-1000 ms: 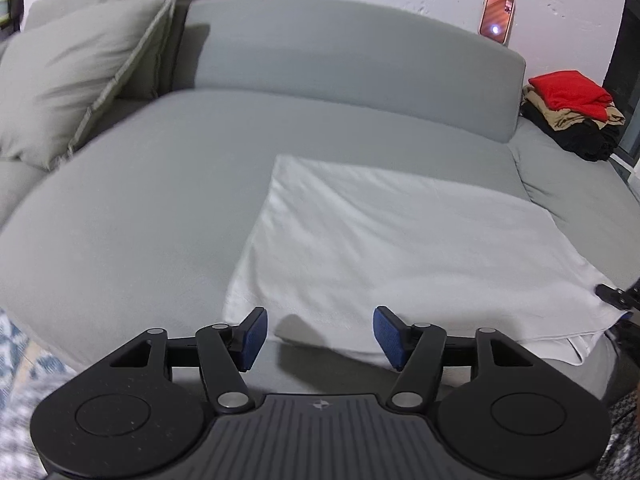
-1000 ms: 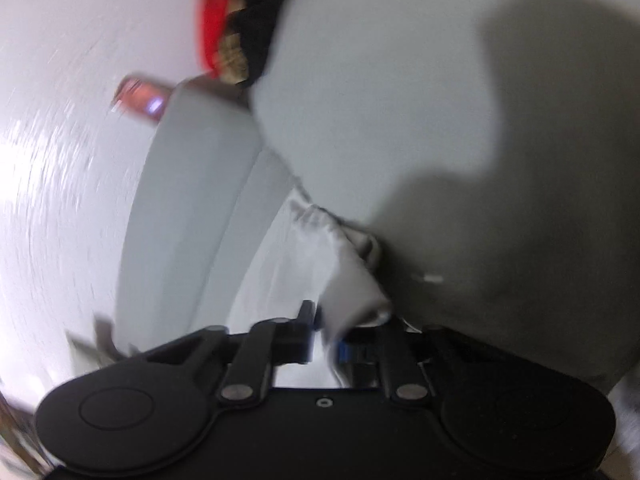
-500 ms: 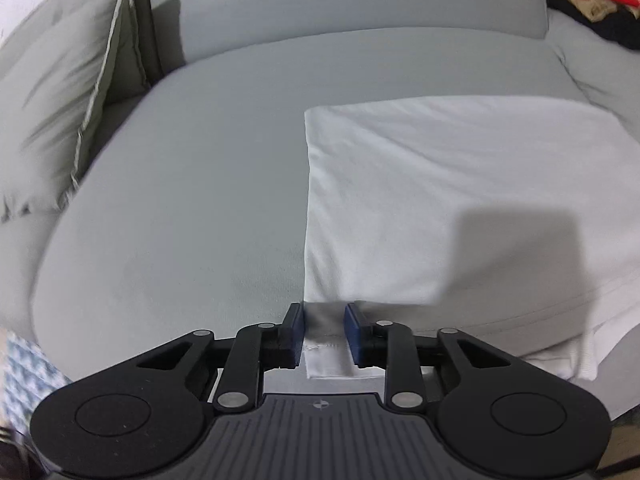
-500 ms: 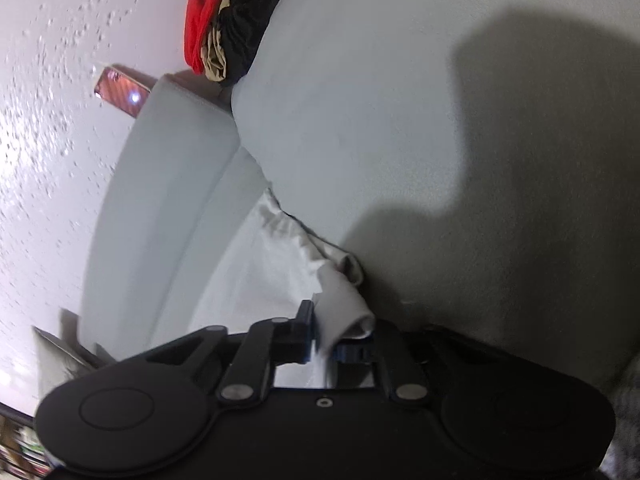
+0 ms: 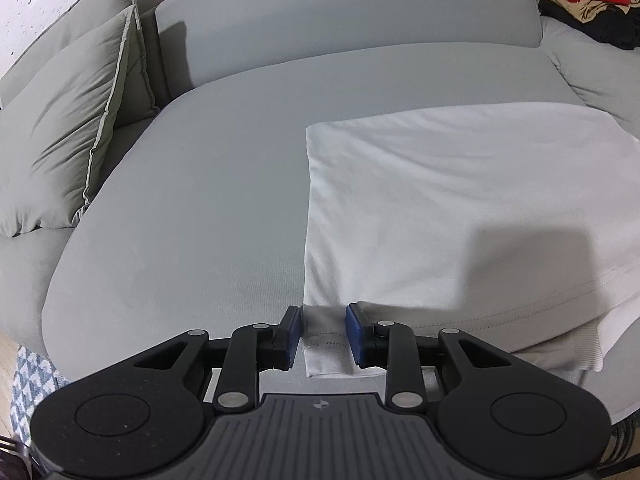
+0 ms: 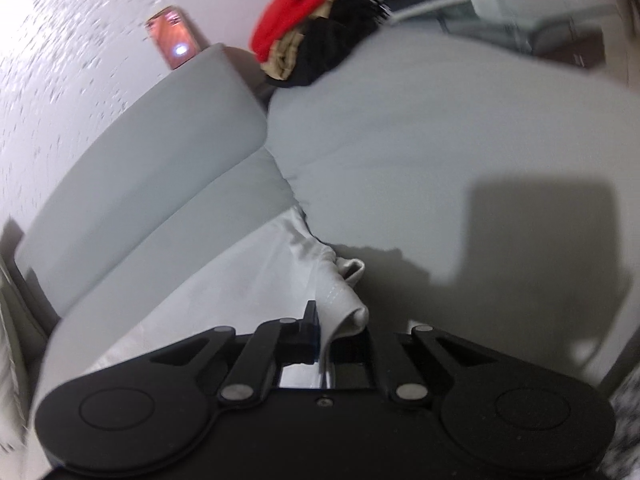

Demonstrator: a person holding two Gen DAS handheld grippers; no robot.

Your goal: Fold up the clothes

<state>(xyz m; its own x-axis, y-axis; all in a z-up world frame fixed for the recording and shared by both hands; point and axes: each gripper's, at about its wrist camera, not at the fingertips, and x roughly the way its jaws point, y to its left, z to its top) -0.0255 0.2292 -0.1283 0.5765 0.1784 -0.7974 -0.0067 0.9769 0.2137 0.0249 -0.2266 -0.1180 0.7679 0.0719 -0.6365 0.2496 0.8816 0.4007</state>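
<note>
Lay flat on the grey sofa seat (image 5: 192, 208): one white garment (image 5: 460, 208), folded, long axis across the left gripper's line of sight, stretched away to its right. Near left corner with stitched hem pointed toward left gripper (image 5: 322, 335), between the two blue pads (image 5: 291, 334); pads a little apart at both sides of the cloth, so not clenched yet. Other end of garment bunched and lifted, pinched tight in right gripper (image 6: 326, 342), cloth draped over the right finger. Counted around: two grey cushions (image 5: 68, 148) far left of left gripper, one pile of red, tan and black clothes (image 5: 584, 4) far ahead to the right, one phone (image 6: 173, 42) upright on the backrest (image 5: 344, 24). Gripper shadow (image 5: 528, 264) on the cloth.
</note>
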